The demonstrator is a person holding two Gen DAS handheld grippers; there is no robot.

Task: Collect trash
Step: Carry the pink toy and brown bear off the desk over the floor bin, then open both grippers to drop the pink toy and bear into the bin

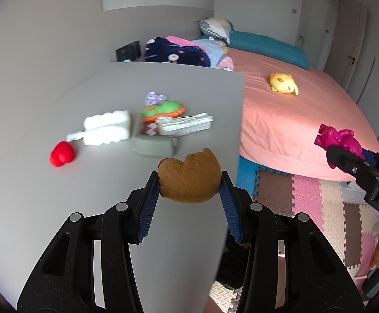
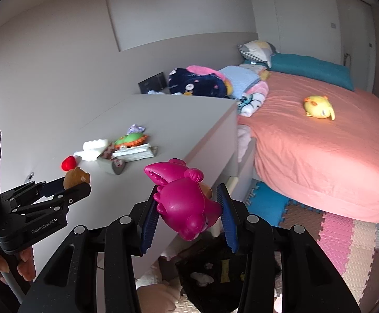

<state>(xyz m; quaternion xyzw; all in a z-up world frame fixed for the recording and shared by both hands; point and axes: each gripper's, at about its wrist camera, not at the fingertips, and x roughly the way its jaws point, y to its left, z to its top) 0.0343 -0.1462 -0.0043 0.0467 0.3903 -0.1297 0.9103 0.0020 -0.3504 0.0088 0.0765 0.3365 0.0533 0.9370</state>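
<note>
1. Pinching from both sides, the blue ribbed pads of the left gripper (image 1: 190,182) are pressed onto a brown bear-shaped toy (image 1: 189,177), which is held above the near part of a grey desk (image 1: 46,182).
2. A magenta plastic toy (image 2: 184,200) is clamped between the pads of the right gripper (image 2: 186,208) and is held off the desk's front corner, over the floor.
3. In the right wrist view, the left gripper is seen at the left edge with the brown toy at its tips, and part of a person's hand (image 2: 25,263) is visible on its handle.
4. A red toy (image 1: 61,154), a white sponge-like block (image 1: 108,127), a green and orange toy (image 1: 163,109) and a stack of folded white paper (image 1: 186,125) are left on the desk.
5. A yellow plush toy (image 1: 283,83) is seen lying on the pink bed (image 1: 293,130), well apart from both grippers.
6. Coloured foam floor mats (image 1: 319,208) are laid beside the bed.
</note>
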